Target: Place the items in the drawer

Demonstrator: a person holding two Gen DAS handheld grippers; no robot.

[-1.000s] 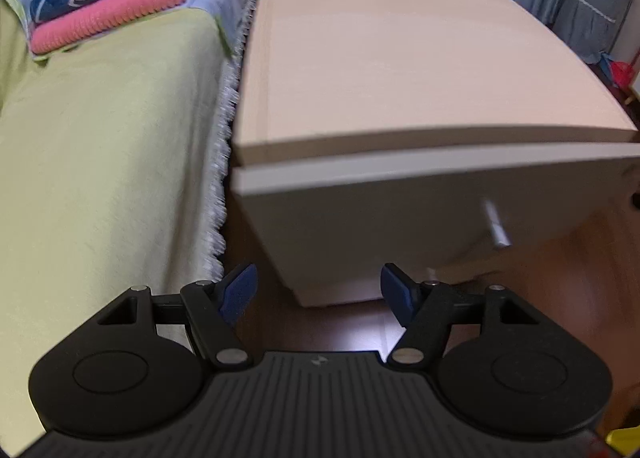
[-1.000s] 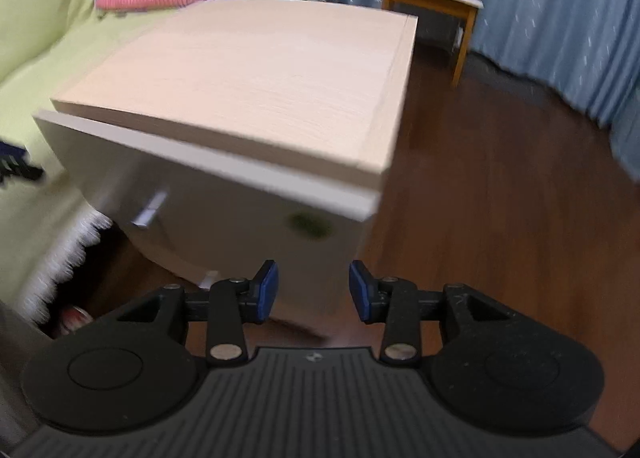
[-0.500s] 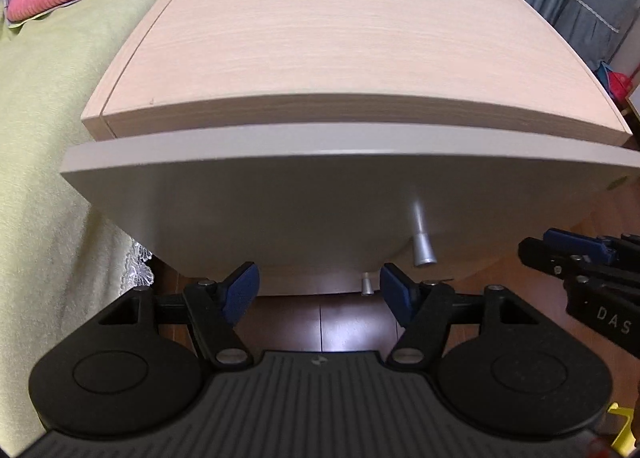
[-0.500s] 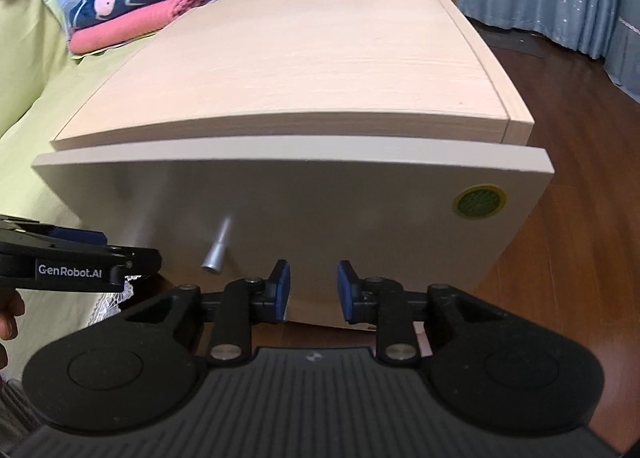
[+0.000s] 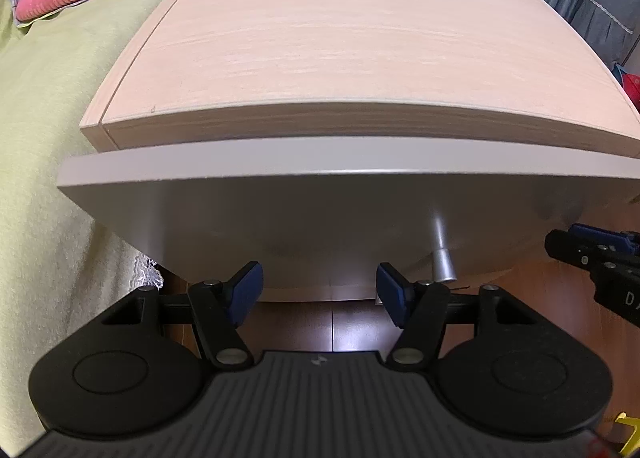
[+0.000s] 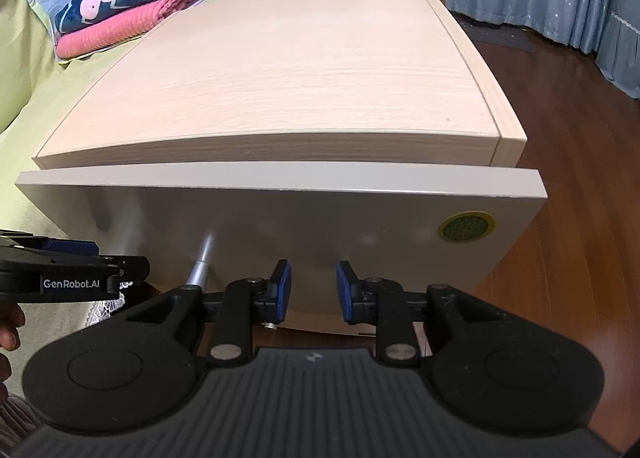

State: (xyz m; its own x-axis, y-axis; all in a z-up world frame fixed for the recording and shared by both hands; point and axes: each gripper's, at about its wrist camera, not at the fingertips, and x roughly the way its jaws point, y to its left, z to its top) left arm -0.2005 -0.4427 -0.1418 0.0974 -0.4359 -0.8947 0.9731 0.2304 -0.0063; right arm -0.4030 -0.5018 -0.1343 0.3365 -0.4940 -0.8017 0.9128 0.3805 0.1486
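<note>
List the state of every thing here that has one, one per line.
Grey top drawer front with silver peg handle: closed or barely ajar, cannot tell.
Left gripper: open, empty.
Right gripper: open, empty.
Pink and navy blankets: folded, stacked on the bed.

1. A light wood nightstand (image 6: pixel 288 69) is seen from the front, its grey drawer (image 6: pixel 280 225) front standing slightly proud of the top.
2. The right gripper (image 6: pixel 310 290) is held just before the drawer front, jaws parted, nothing between them.
3. A silver knob (image 6: pixel 200 268) projects left of it.
4. The left gripper (image 6: pixel 68 278) is seen at the left edge.
5. Folded blankets (image 6: pixel 132 5) lie on the bed (image 6: pixel 24 69).
</note>
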